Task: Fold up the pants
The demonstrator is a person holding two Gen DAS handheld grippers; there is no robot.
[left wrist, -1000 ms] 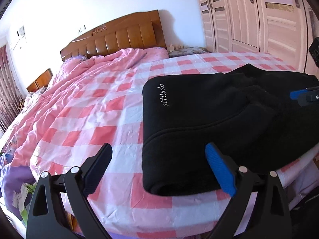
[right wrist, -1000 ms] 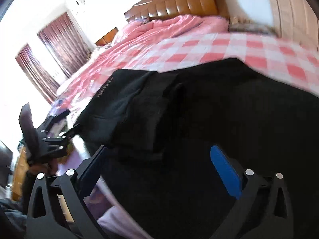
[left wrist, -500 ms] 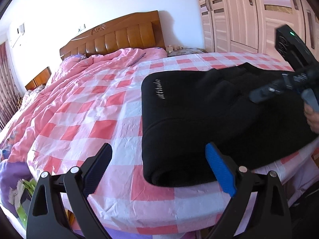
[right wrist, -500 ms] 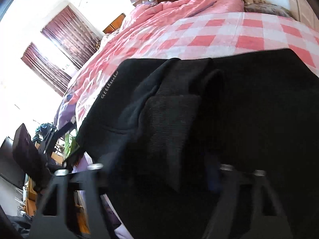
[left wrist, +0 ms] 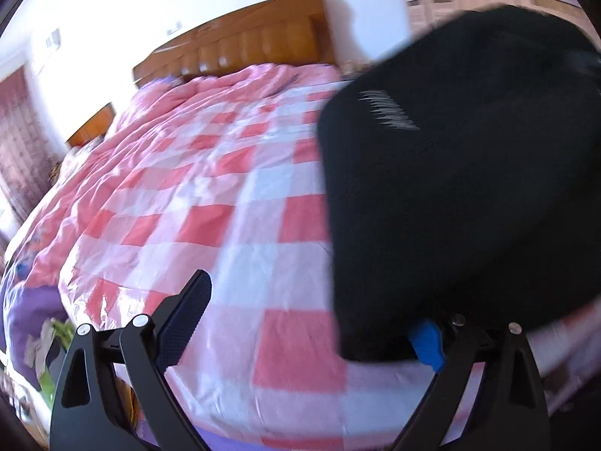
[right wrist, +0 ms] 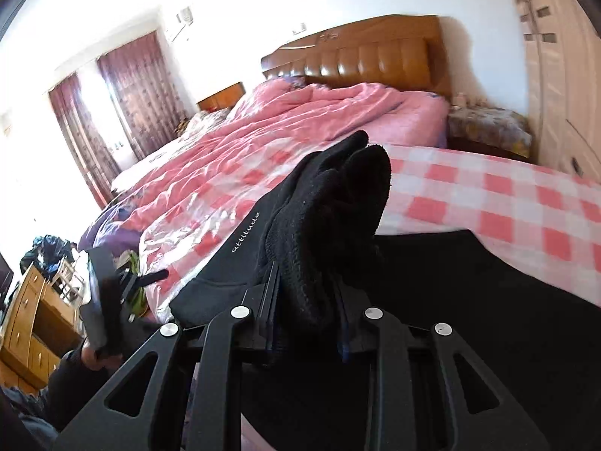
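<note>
Right wrist view: right tongs [right wrist: 306, 323] squeezed shut on black pants [right wrist: 330, 218].
Left wrist view: left tongs [left wrist: 311, 315] wide open, empty, over the bed [left wrist: 210, 195].

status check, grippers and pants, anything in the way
Right gripper shut on bunched black pants, lifting them. Left gripper open, low at bed edge. Nothing blocking.

A home bedroom: a bed [right wrist: 488, 195] under a pink checked quilt [left wrist: 225, 203], a wooden headboard [right wrist: 368, 60], maroon curtains [right wrist: 127, 94] and a wardrobe [right wrist: 556, 56] (pale doors).
</note>
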